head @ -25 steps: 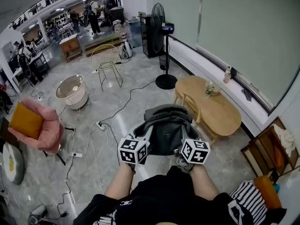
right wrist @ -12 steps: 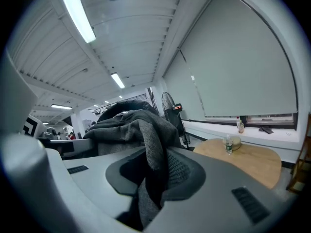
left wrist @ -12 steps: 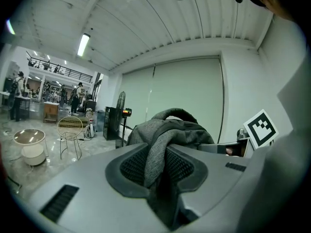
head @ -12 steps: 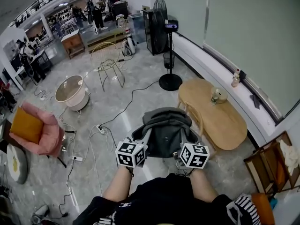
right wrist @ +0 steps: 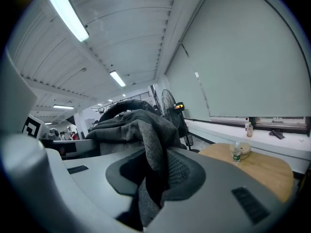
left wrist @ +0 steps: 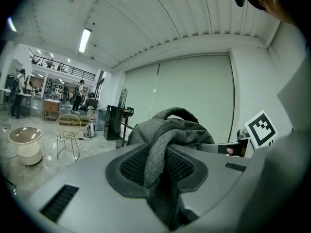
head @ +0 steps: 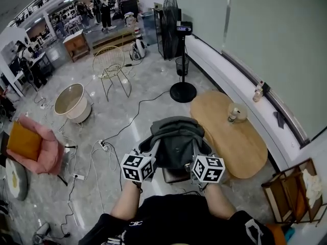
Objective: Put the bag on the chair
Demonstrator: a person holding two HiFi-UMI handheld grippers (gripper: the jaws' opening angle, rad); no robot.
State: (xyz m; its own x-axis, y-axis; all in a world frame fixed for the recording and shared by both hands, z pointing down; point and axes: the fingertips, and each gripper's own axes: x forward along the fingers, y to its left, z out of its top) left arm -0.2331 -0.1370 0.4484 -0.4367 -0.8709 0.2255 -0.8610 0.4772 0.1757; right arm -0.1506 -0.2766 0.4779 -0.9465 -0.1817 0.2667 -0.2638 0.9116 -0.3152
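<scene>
The grey fabric bag (head: 176, 141) hangs in front of me, held up by its straps from both sides. My left gripper (head: 152, 151) is shut on a grey strap, which runs between its jaws in the left gripper view (left wrist: 158, 166). My right gripper (head: 197, 151) is shut on the other strap (right wrist: 153, 171). The bag's body and top handle (left wrist: 180, 127) rise beyond the jaws (right wrist: 131, 123). A brown chair seat (head: 174, 176) shows just under the bag, beside the table; the rest of the chair is hidden.
An oval wooden table (head: 240, 144) with a bottle (head: 233, 115) stands close on the right. A standing fan (head: 182, 60) is ahead, a wire chair (head: 110, 65) and a round white tub (head: 70, 102) to the left. Cables (head: 102, 147) cross the floor, with a pink armchair (head: 36, 144) at far left.
Both grippers and the bag have shifted toward the table. The wooden chair's backrest, seen beside the bag before, is now hidden under it. Both grips are unchanged.
</scene>
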